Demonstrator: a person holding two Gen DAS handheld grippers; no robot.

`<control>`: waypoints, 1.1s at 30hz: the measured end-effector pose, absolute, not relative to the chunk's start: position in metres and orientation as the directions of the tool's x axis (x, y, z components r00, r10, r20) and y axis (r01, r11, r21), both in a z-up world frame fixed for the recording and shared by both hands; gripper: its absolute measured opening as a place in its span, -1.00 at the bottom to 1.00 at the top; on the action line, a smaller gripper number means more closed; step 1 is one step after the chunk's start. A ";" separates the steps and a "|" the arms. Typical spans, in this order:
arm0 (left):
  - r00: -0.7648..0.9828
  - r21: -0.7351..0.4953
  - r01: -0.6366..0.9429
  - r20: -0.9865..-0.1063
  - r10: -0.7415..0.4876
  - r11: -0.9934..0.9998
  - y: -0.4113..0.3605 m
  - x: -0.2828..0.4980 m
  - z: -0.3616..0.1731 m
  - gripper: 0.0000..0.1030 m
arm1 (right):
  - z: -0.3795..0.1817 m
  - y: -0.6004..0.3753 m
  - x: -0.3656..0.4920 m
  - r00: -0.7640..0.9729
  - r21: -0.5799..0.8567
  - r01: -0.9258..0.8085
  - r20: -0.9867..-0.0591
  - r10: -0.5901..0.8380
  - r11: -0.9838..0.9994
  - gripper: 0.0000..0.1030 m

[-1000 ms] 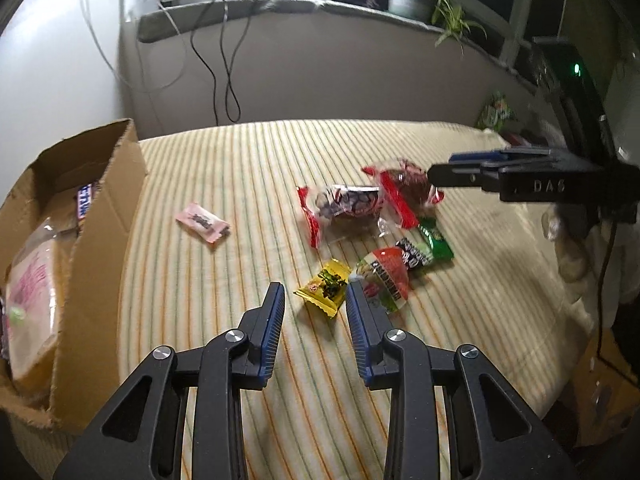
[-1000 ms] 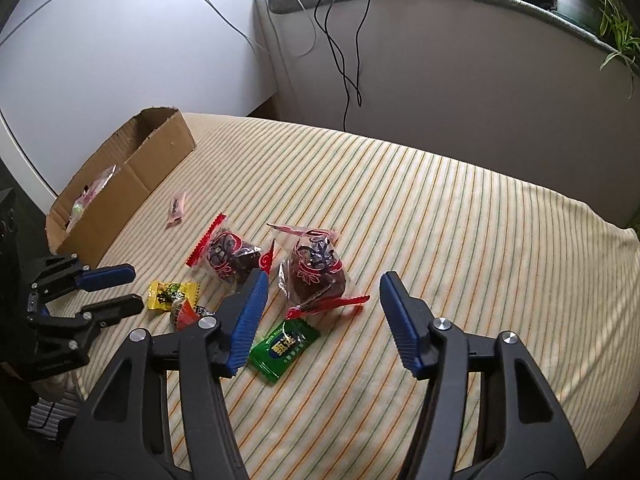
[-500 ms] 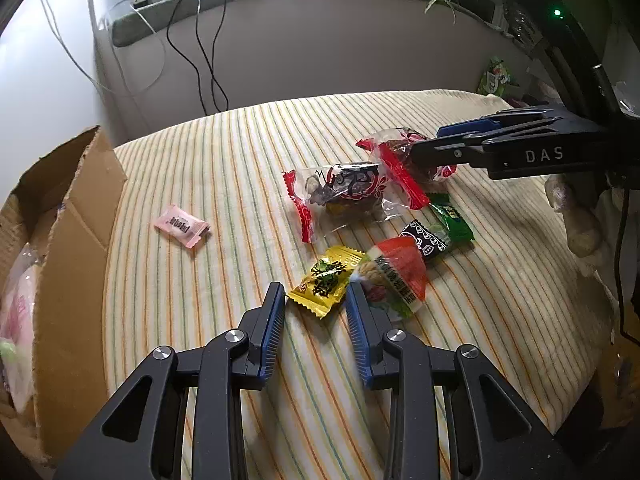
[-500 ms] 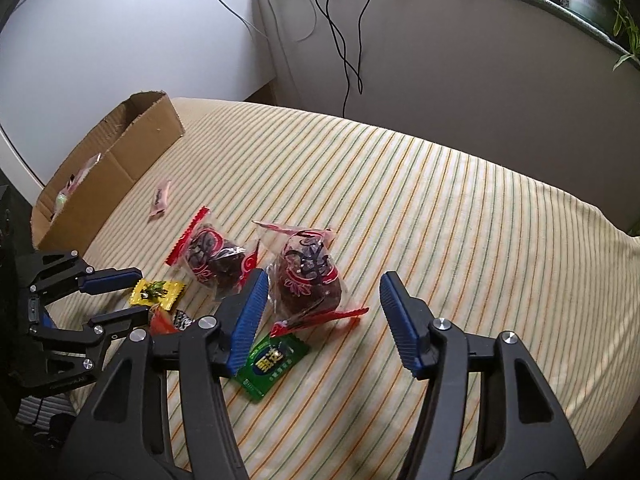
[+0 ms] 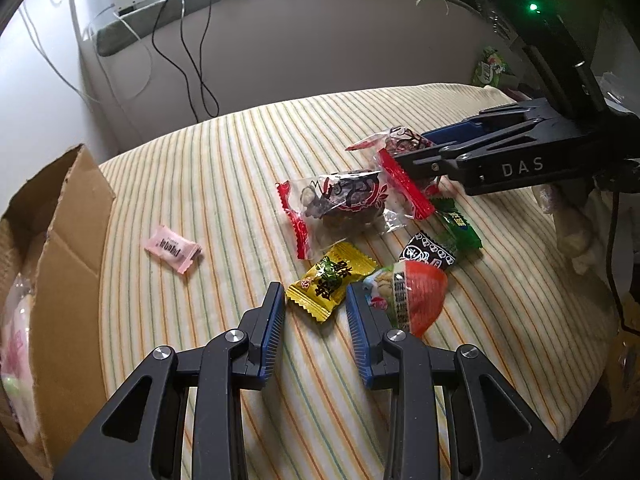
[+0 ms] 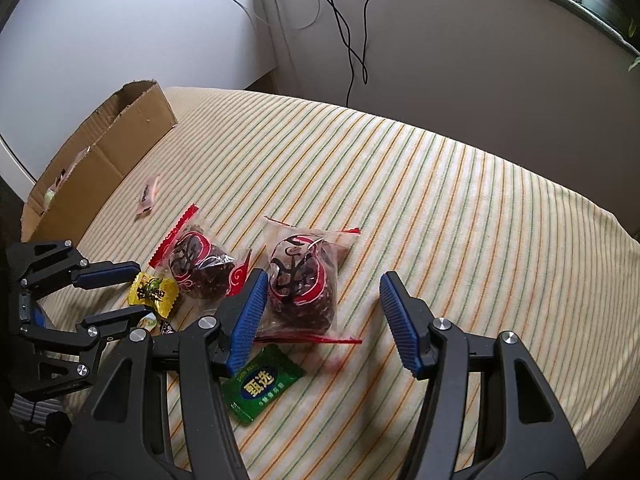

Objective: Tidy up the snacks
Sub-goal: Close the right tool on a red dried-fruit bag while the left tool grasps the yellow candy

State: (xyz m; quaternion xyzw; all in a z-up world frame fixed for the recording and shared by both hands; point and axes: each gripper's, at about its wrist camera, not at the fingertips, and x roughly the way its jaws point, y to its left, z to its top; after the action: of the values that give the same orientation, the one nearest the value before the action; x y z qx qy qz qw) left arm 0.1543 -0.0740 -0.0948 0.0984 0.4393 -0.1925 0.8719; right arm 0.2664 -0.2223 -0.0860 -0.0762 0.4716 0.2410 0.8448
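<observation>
We hold our left gripper [image 5: 316, 306] spread around the small yellow candy wrapper [image 5: 330, 280], not yet pinching it. Our right gripper [image 6: 320, 300] is closing around the clear plastic bag of dark dried fruit [image 6: 302, 284], just right of that candy. The brown cardboard box [image 5: 60, 240], far left of it, probably collects them.

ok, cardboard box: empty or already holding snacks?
Holding some. The cardboard box lies open, pale pink-and-white packets visible inside; how many, cannot tell.
</observation>
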 end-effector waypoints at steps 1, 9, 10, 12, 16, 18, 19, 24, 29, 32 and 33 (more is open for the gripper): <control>0.539 0.003 0.427 -0.804 -0.251 0.904 -0.075 0.155 -0.095 -0.41 | -0.087 -0.222 0.267 0.436 0.100 -0.481 -0.835 0.336 0.871 -0.02; 0.531 -0.024 0.437 -0.800 -0.279 0.899 -0.077 0.165 -0.096 -0.55 | -0.091 -0.225 0.270 0.424 0.114 -0.479 -0.838 0.343 0.870 -0.22; 0.533 -0.027 0.434 -0.798 -0.281 0.900 -0.076 0.165 -0.096 -0.61 | -0.091 -0.226 0.270 0.424 0.117 -0.476 -0.838 0.344 0.872 -0.34; 0.535 -0.030 0.430 -0.796 -0.282 0.902 -0.076 0.166 -0.095 -0.69 | -0.091 -0.228 0.270 0.424 0.121 -0.473 -0.837 0.346 0.873 -0.34; 0.538 -0.027 0.431 -0.795 -0.281 0.902 -0.077 0.164 -0.096 -0.80 | -0.091 -0.229 0.268 0.429 0.111 -0.474 -0.837 0.339 0.874 -0.34; 0.543 -0.027 0.428 -0.792 -0.281 0.903 -0.078 0.162 -0.095 -0.85 | -0.090 -0.229 0.267 0.436 0.104 -0.471 -0.836 0.334 0.876 -0.34; 0.543 -0.028 0.428 -0.791 -0.282 0.903 -0.079 0.162 -0.095 -0.85 | -0.089 -0.230 0.266 0.439 0.102 -0.470 -0.834 0.332 0.877 -0.34; 0.540 -0.024 0.433 -0.793 -0.281 0.901 -0.078 0.159 -0.095 -0.85 | -0.085 -0.231 0.263 0.447 0.097 -0.471 -0.831 0.331 0.877 -0.34; 0.541 -0.030 0.428 -0.792 -0.282 0.903 -0.077 0.159 -0.093 -0.85 | -0.083 -0.234 0.258 0.456 0.084 -0.472 -0.828 0.325 0.877 -0.34; 0.543 -0.038 0.420 -0.789 -0.285 0.907 -0.076 0.158 -0.093 -0.88 | -0.081 -0.236 0.255 0.465 0.082 -0.469 -0.823 0.325 0.879 -0.34; 0.547 -0.040 0.418 -0.787 -0.286 0.908 -0.074 0.156 -0.092 -0.89 | -0.080 -0.237 0.255 0.468 0.082 -0.468 -0.821 0.326 0.880 -0.34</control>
State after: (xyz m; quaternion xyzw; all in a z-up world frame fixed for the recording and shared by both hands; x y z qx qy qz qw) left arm 0.1560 -0.0744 -0.0917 0.0763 0.4316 -0.2007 0.8761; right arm 0.2548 -0.2367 -0.0797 -0.0773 0.4603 0.2326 0.8533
